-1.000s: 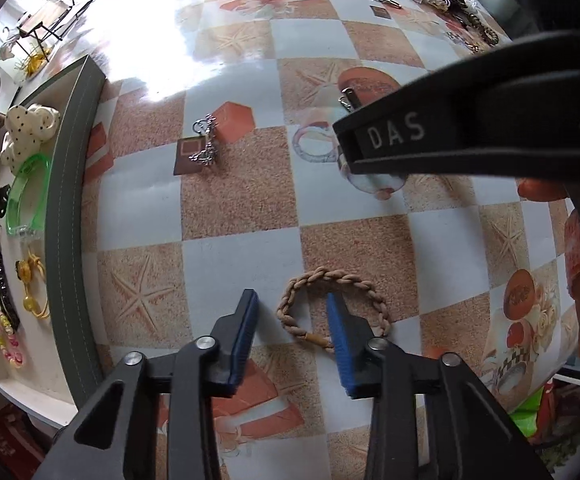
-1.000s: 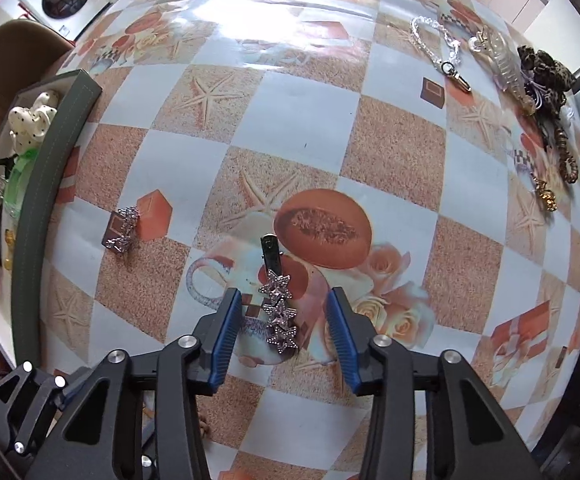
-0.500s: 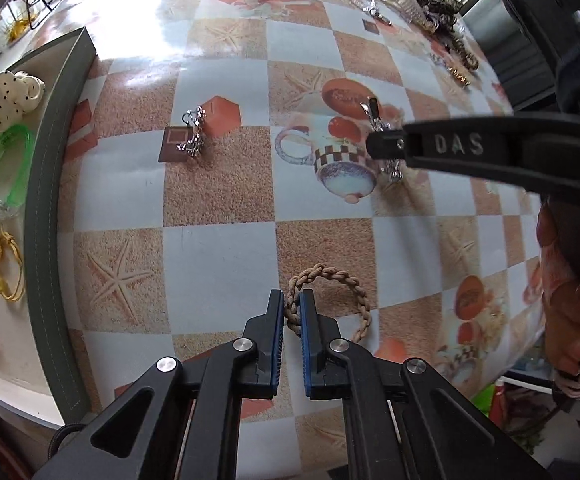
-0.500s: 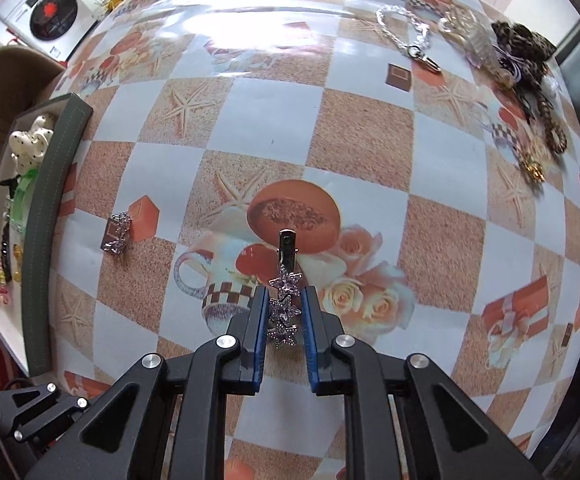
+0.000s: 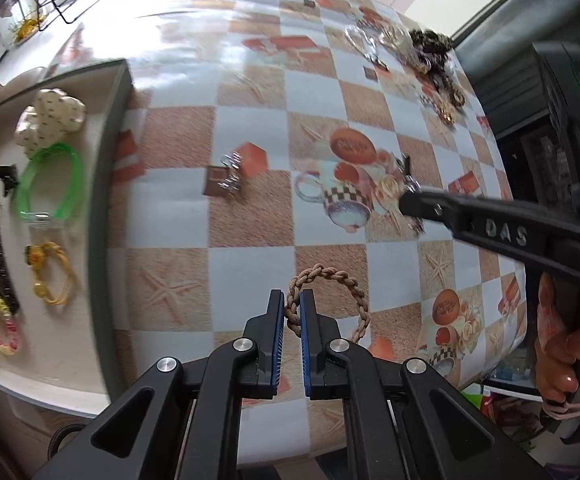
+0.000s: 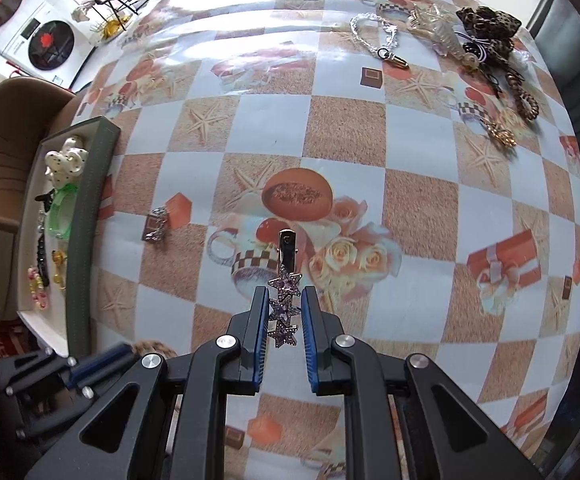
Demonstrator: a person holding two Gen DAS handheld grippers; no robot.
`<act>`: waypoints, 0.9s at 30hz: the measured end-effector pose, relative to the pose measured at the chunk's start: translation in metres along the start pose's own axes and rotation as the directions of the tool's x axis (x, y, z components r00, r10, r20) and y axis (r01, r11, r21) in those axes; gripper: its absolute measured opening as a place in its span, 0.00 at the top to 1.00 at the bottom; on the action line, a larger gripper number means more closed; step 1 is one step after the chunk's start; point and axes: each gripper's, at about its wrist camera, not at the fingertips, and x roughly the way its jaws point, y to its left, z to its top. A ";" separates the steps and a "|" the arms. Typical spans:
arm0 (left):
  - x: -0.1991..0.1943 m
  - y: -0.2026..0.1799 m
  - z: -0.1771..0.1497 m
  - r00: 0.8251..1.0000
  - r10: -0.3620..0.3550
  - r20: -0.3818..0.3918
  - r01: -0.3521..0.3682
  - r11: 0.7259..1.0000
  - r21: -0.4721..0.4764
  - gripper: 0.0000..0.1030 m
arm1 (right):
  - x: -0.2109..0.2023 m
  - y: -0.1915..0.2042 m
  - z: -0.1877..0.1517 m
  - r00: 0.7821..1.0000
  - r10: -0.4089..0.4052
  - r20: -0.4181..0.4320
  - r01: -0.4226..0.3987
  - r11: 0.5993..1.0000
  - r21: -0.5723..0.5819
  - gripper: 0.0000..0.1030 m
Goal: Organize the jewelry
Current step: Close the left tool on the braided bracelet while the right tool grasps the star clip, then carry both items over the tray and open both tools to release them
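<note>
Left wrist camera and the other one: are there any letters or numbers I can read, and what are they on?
"DAS": raised letters on the side of the right gripper, seen in the left wrist view.
Nothing else readable: the tablecloth carries only pictures, and the appliance panel is too small to read.

Open checkered vinyl tablecloth (image 6: 341,128) across the table's middle; small silver clip (image 6: 156,229) near the left-edge grey-rimmed tray (image 6: 86,240); tangled jewellery pile (image 6: 485,40) crowding the far right corner.

Bright daylight, tablecloth (image 6: 329,40) glare, fisheye bending, left-view blur.
</note>
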 end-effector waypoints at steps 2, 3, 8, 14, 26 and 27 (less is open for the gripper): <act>-0.009 0.006 0.000 1.000 0.005 0.018 -0.005 1.000 -0.006 0.90 | -0.004 0.003 -0.003 1.000 0.002 -0.001 -0.002 1.000 0.007 0.83; -0.012 0.009 0.000 1.000 0.008 0.026 -0.008 1.000 -0.009 0.90 | -0.005 0.006 -0.004 1.000 0.003 -0.001 -0.003 1.000 0.008 0.83; -0.030 0.022 0.000 0.998 0.020 0.067 -0.018 0.999 -0.028 0.90 | -0.009 0.022 -0.005 1.000 0.012 -0.002 -0.012 1.000 0.008 0.83; -0.050 0.044 -0.003 0.994 0.031 0.109 -0.024 0.998 -0.064 0.90 | -0.014 0.052 -0.002 1.000 0.030 0.009 -0.030 0.999 -0.023 0.83; -0.082 0.119 -0.023 0.983 0.095 0.160 -0.060 0.976 -0.207 0.90 | -0.014 0.143 0.017 0.995 0.100 0.019 -0.096 0.981 -0.169 0.83; -0.083 0.126 -0.025 0.982 0.101 0.161 -0.064 0.973 -0.221 0.90 | -0.013 0.150 0.019 0.994 0.106 0.016 -0.101 0.978 -0.183 0.83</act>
